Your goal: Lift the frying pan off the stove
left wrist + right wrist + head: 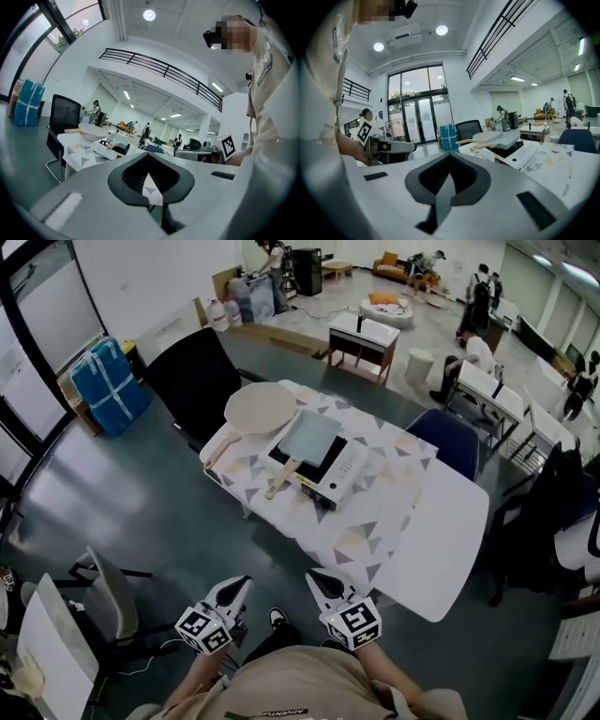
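A square pale-blue frying pan [309, 439] with a wooden handle [284, 476] sits on a white-and-black portable stove [339, 474] on the cloth-covered table [441, 531]. The left gripper view shows the pan [118, 138] far off, as does the right gripper view [507, 138]. My left gripper [236, 589] and right gripper [319, 579] hover side by side close to my body, well short of the table, over the floor. Both have their jaws shut with nothing held. The left gripper's [149, 157] and right gripper's [450, 157] jaws point toward the table.
A round beige pan [260, 409] with a wooden handle lies left of the stove. A black chair [192, 381] stands at the table's far left, a blue chair [450, 442] on its right. A grey chair [108, 601] is at my left. Blue bags [108, 385] sit by the window.
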A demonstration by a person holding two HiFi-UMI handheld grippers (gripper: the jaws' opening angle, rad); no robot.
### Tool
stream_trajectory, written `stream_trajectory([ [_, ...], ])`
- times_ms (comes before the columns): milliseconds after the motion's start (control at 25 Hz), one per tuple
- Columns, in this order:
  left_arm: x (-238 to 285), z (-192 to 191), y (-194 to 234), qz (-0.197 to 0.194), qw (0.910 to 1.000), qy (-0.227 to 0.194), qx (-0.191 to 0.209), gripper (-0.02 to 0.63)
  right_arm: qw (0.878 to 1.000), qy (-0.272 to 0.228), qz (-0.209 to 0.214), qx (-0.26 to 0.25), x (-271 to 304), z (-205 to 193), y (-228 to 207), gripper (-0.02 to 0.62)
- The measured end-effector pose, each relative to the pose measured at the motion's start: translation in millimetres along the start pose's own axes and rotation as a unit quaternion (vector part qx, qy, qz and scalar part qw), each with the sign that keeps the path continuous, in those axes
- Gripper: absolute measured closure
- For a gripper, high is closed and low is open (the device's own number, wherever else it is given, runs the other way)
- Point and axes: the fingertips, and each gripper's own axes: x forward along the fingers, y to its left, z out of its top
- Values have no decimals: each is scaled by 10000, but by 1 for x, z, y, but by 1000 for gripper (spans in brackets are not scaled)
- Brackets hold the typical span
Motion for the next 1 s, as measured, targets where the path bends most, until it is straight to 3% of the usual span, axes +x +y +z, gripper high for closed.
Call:
stream_trajectory([
  [280, 8, 30, 60, -456, 9984, 3, 349, 607, 9993, -180, -339, -12, 55, 32, -1, 598],
  [480, 15, 41, 79, -693, 9976, 3, 79, 607, 9986, -70, -505, 127, 76, 32, 3, 598],
  [760, 35, 29, 107, -924, 9955, 28, -210, 607, 9984, 117, -560, 44, 105, 31, -10, 598],
  [1000, 60, 30, 122, -966, 9949, 245, -163, 607, 9978, 324, -547, -179, 137, 18, -37, 598],
])
